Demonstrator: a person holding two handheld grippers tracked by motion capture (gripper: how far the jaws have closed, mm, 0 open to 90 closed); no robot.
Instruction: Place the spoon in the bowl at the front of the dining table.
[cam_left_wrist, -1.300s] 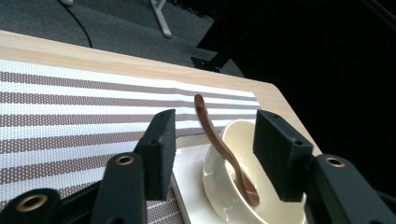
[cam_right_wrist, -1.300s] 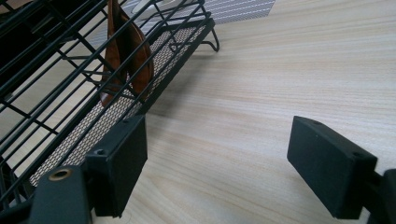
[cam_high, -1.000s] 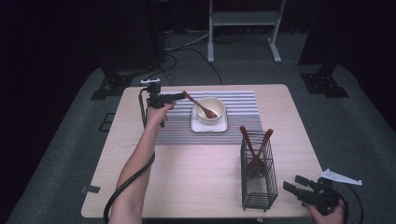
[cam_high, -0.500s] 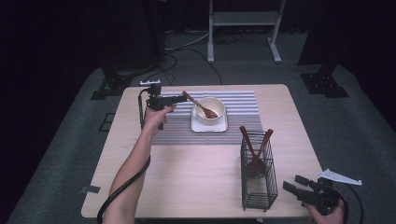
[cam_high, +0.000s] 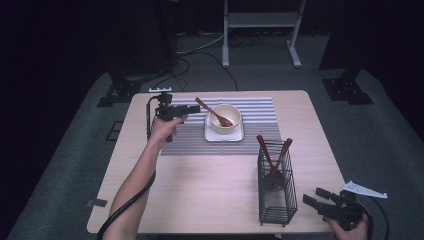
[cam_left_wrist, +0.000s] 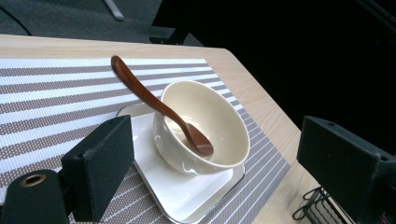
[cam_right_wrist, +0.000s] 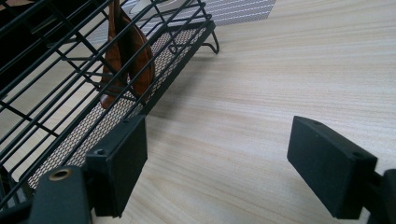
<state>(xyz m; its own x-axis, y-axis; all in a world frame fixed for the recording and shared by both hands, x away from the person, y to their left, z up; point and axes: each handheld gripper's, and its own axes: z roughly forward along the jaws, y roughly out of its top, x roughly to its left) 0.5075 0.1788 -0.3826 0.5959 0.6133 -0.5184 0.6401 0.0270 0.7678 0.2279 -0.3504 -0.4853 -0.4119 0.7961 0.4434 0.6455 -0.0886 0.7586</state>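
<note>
A cream bowl (cam_high: 231, 125) (cam_left_wrist: 226, 126) stands on a white square plate (cam_high: 210, 135) (cam_left_wrist: 187, 198) on the striped placemat (cam_high: 260, 117). A brown wooden spoon (cam_high: 214, 113) (cam_left_wrist: 144, 93) lies in it, with its handle leaning over the rim towards my left gripper (cam_high: 194, 108) (cam_left_wrist: 217, 135). That gripper's jaws have just been opening; they stand wide with nothing between them, a little short of the spoon handle. My right gripper (cam_high: 315, 198) (cam_right_wrist: 217, 135) rests open at the table's near right corner, beside the black wire basket (cam_high: 277, 205) (cam_right_wrist: 180, 39).
The basket holds upright wooden utensils (cam_high: 274, 157) (cam_right_wrist: 133, 60). The pale wooden table (cam_high: 200, 190) has bare room in front of the placemat. A dark floor with stands and cables surrounds the table.
The left gripper has shifted slightly towards the near side beside the spoon handle. The spoon stays in the bowl. The right gripper has not moved.
</note>
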